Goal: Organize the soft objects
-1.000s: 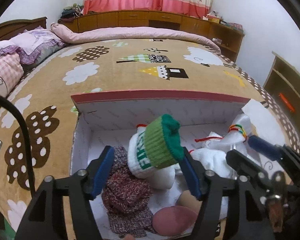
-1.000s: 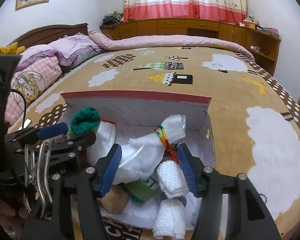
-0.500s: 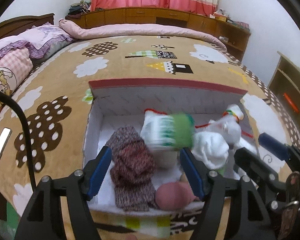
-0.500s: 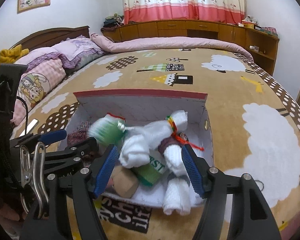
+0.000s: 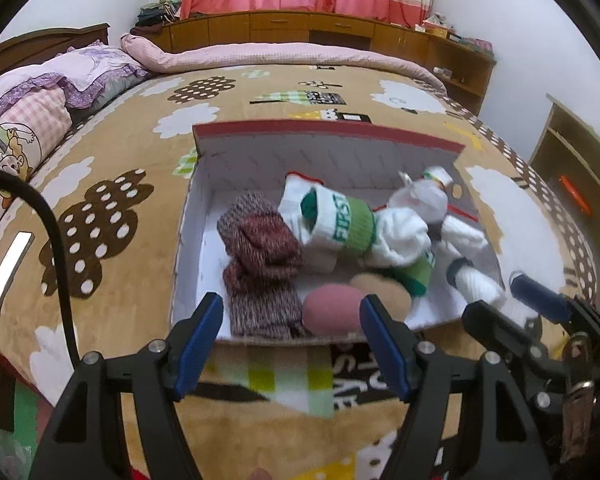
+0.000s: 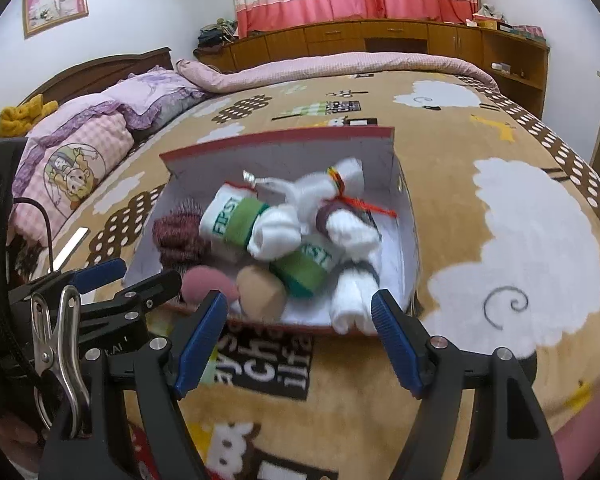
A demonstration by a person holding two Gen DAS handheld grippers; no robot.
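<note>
Inside the box [image 5: 196, 216] on the bed lie the socks [image 5: 332, 224], perhaps blurred. Just before the box, left gripper [image 5: 290, 344] stands wide, empty; right gripper [image 6: 298, 340] is opening, empty.

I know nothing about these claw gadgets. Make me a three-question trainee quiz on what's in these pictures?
1. True or false: the cardboard box sits on the bed.
2. Which lies nearest the box's left wall: A the maroon knitted sock roll, B the white bundle tied with coloured string, C the pink sock ball?
3. Fill in: the left claw and right claw both hold ____.

Key: 1 true. 2 A. 3 nothing; both are clear of the box, the right one's jaws opening.
</note>
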